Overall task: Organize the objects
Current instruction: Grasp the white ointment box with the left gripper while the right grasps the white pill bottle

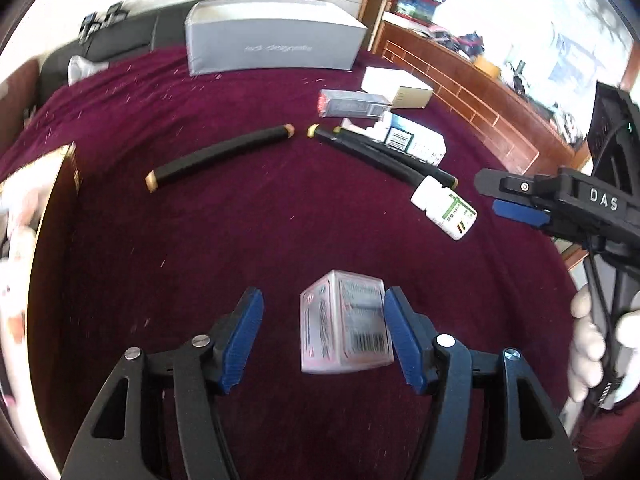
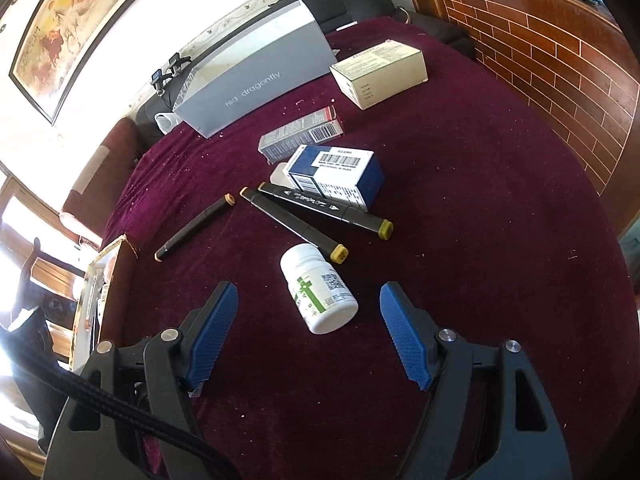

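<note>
My left gripper (image 1: pixel 324 336) is open around a small pink-and-white box (image 1: pixel 346 326) that stands on the maroon cloth (image 1: pixel 240 240), close against the right pad. My right gripper (image 2: pixel 308 328) is open around a white pill bottle (image 2: pixel 318 288) lying on its side; it also shows in the left wrist view (image 1: pixel 444 207), with the right gripper (image 1: pixel 496 196) beside it. Three black markers lie near the middle: one alone (image 2: pixel 196 226), two side by side (image 2: pixel 294 226) (image 2: pixel 326 206).
A large grey shoe box (image 2: pixel 256 72) stands at the back. A blue-and-white box (image 2: pixel 336 176), a grey-red carton (image 2: pixel 300 136) and a cream box (image 2: pixel 380 74) lie behind the markers. An open cardboard box (image 2: pixel 100 292) sits at the left edge. A brick-pattern counter (image 2: pixel 560 80) is at right.
</note>
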A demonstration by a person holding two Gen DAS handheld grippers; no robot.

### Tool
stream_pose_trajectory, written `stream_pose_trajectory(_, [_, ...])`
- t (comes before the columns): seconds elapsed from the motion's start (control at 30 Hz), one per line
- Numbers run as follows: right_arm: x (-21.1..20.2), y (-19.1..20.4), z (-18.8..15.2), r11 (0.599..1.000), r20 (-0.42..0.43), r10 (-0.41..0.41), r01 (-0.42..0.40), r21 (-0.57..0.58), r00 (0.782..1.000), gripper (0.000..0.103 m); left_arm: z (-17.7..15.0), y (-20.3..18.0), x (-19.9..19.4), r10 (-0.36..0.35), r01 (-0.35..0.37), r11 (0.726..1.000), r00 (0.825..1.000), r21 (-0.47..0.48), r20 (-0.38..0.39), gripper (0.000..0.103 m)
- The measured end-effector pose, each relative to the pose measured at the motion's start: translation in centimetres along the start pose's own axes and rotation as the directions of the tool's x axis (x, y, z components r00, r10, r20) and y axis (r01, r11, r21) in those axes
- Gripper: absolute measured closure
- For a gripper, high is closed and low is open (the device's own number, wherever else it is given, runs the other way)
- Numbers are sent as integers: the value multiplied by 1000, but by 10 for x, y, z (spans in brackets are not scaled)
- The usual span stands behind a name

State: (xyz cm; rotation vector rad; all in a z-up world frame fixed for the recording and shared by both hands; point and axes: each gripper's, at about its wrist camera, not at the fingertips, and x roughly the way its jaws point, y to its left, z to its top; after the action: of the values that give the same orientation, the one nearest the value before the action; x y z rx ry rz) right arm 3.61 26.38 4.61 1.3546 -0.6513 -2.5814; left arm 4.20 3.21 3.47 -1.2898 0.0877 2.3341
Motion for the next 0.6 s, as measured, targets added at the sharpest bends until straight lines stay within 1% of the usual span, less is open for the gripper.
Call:
stream_pose_trajectory(0.07, [2,-3,1,1000,-10,-4,4,-1,1000,29,1,-10,8,23,-23,999,1000,39,-9,47])
stream_pose_trajectory(0.2, [9,-2,2,1000,-29,-17,17,-21,999,29,-1,-23,25,47,-44,996,998,79,-42,47])
stream_pose_trajectory(0.23, [11,-2,2,1000,-35,-19,18,-24,999,29,-2,-25,27,50,-46,995,998,83,-44,49])
stream_pose_trajectory(0.3, [15,0,3,999,-44,-26,24,-34,999,29,-3,-26,26,47,-44,995,998,94,-30,74])
stream_pose_trajectory(0.33, [17,1,3,999,-48,-31,29,-41,998,29,-4,-25,25,39,-35,994,999,99,-33,75])
stream_pose_trajectory(0.43, [21,6,3,997,-59,-47,44,-60,997,29,-4,-20,17,23,-21,996,999,86,-22,75])
stream_pose_trajectory(0.6, [30,17,2,989,-65,-109,101,-111,992,30,-8,-8,1,5,-4,999,1000,46,-16,75])
